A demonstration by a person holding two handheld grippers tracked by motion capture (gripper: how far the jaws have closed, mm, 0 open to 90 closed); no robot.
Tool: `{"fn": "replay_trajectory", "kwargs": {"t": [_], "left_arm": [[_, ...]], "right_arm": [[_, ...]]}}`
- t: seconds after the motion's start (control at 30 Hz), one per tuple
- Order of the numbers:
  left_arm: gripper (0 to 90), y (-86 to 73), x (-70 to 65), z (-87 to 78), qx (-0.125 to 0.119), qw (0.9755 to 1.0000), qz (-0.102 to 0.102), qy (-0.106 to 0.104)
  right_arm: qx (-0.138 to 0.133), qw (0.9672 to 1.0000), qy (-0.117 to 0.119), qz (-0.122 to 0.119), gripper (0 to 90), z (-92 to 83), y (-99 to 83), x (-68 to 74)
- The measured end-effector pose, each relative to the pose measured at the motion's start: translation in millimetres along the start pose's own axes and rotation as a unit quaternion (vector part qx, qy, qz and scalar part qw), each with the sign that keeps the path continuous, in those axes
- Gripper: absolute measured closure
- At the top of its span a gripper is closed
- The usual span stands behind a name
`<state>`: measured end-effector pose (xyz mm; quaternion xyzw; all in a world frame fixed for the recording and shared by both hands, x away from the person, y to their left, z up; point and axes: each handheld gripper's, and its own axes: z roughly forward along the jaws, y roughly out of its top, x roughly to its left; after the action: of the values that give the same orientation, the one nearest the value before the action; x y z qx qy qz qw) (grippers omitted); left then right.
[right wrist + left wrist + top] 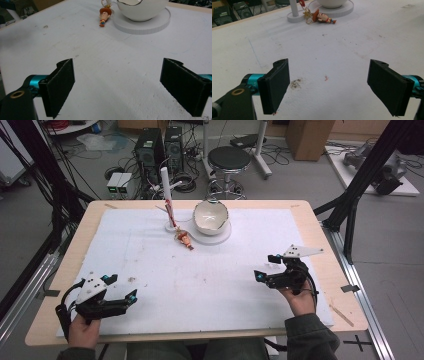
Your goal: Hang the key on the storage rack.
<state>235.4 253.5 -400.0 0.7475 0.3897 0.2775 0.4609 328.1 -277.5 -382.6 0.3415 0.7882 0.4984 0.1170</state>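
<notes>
High view: left gripper (122,288) sits at the near left of the white mat (150,270), held in a hand (82,330) at the table edge. Right gripper (266,266) sits at the near right, held in the other hand (301,301). Both are well apart from each other and from the things at the far side.

Left gripper view: jaws stand wide apart, nothing between them, bare mat below with a small dark smudge (295,84) near the left jaw. Right gripper view: jaws likewise spread wide, holding nothing.

Toy figure (186,239) with a brown hat and a key ring lies flat on the mat at the far middle, between the base of a white post (166,195) and a round white disc (220,236), just beside both. A white bowl (210,216) sits on the disc. The figure lies ahead of both grippers, untouched.
</notes>
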Motion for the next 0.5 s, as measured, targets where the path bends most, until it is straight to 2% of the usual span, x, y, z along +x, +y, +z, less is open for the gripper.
{"fn": "replay_trajectory", "kwargs": {"t": [0.23,0.5], "left_arm": [[18.7,-0.1,0.0,0.3,0.0,1.0,-0.002,0.0],[18.7,0.0,-0.3,0.6,0.0,1.0,-0.001,-0.001]], "right_arm": [[-0.004,1.0,-0.003,-0.004,11.7,-9.3,-9.0,1.5],[-0.006,0.9999,-0.007,0.006,11.7,-18.1,-21.3,-0.5]]}}
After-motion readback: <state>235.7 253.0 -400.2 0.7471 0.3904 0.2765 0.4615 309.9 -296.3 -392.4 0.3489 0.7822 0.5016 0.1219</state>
